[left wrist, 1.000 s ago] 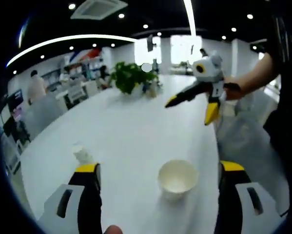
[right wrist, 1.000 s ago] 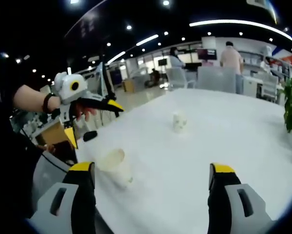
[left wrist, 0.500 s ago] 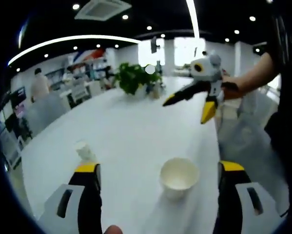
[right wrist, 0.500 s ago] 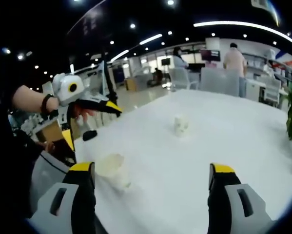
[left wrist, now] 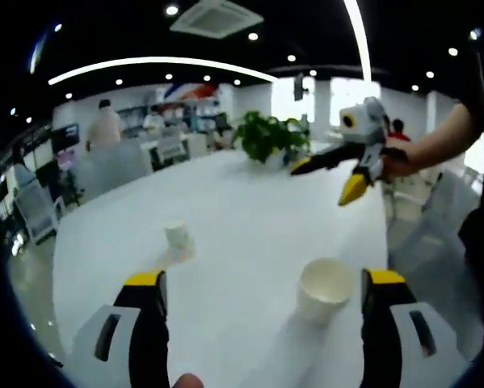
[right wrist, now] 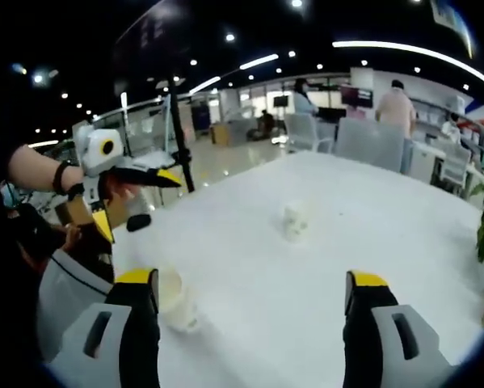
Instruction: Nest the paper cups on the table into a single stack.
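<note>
While two white paper cups stand apart on the long white worktop [left wrist: 250, 210], nothing has been nested yet, so by my reading the task is at its very beginning. In the left gripper view, the wide-mouthed white paper cup [left wrist: 325, 288] stands upright near the worktop's right edge, just ahead of the left gripper [left wrist: 263, 295] and closer to its right jaw than its left. The smaller-looking white paper cup [left wrist: 178, 240] stands further off toward the left, well apart from the first; whether it is upright or mouth-down is too blurred to tell.

The left gripper's yellow-tipped jaws stand wide apart with nothing between them. The right gripper [left wrist: 348, 174] hangs in the air above the far right of the worktop, held by a hand [left wrist: 395, 162], its yellow-tipped jaws spread and empty.

In the right gripper view, the right gripper [right wrist: 250, 291] shows its jaws likewise parted and empty. The near cup [right wrist: 175, 297] sits just beside its left jaw, at the worktop's edge, and the far cup [right wrist: 295, 220] stands out in the middle of the surface. A green leafy plant [left wrist: 267, 136] stands at the worktop's far end, clear of both cups.

Everything remains to do: one cup must be gripped, carried to the other and lowered inside it. The near cup looks the handiest first pick.
</note>
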Action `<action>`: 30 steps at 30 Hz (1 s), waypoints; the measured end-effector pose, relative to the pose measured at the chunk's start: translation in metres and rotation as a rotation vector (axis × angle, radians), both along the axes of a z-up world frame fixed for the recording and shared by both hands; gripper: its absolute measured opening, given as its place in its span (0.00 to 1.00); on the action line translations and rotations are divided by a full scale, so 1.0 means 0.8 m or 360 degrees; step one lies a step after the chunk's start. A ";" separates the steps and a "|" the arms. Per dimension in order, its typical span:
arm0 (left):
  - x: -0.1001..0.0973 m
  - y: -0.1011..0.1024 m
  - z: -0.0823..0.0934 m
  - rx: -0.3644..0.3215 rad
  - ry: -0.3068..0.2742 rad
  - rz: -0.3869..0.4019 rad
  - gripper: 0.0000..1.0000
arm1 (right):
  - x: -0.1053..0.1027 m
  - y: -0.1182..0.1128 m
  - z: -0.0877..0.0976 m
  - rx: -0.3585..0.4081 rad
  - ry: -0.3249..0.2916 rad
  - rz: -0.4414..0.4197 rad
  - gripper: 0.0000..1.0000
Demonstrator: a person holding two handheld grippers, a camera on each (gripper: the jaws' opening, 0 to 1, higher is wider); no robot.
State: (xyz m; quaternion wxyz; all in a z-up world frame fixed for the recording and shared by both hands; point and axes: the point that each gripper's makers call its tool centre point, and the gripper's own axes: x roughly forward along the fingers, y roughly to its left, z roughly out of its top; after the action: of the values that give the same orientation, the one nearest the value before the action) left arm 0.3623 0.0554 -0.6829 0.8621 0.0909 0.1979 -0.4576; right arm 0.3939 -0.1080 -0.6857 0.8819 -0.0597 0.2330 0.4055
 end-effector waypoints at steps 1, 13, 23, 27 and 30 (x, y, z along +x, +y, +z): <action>0.000 0.000 0.002 -0.0012 0.0000 0.0007 0.98 | 0.002 0.001 0.000 -0.0001 0.0000 0.0001 0.94; 0.001 -0.003 -0.010 0.0024 0.0000 0.0030 0.98 | 0.076 0.029 -0.004 -0.0027 -0.0067 0.0076 0.87; 0.006 -0.009 -0.023 0.0013 0.0044 0.0084 0.98 | 0.177 0.050 -0.033 -0.0069 -0.0060 0.0088 0.81; 0.010 -0.007 -0.029 0.0000 0.0057 0.0127 0.98 | 0.216 0.057 -0.039 -0.0065 -0.0059 0.0082 0.81; 0.010 -0.006 -0.032 -0.0010 0.0071 0.0161 0.98 | 0.235 0.063 -0.047 -0.0068 -0.0054 0.0088 0.80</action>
State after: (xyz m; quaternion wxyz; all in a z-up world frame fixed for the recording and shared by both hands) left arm 0.3703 0.0505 -0.7085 0.8798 0.0679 0.2201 -0.4159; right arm 0.5820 -0.0575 -0.7231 0.8726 -0.0918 0.2249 0.4237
